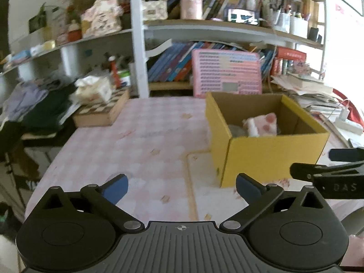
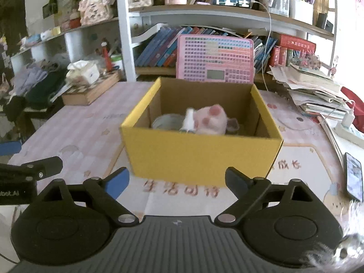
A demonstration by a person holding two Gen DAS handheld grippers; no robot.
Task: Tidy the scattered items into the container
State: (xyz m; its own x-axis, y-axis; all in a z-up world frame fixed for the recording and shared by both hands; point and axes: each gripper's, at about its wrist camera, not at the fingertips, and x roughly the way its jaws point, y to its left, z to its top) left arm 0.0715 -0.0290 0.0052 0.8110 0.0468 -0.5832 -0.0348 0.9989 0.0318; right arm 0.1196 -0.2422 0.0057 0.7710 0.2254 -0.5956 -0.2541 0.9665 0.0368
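A yellow cardboard box stands on the pink table, straight ahead in the right wrist view and to the right in the left wrist view. Inside lie a pink plush paw, a small white bottle and a grey roll; the plush paw shows in the left wrist view too. My right gripper is open and empty just in front of the box. My left gripper is open and empty over bare tablecloth, left of the box.
A wooden checkered box with a tissue pack sits at the table's back left. A pink keyboard toy leans behind the box. Paper stacks and a power strip crowd the right; a phone lies near the right edge. Shelves rise behind.
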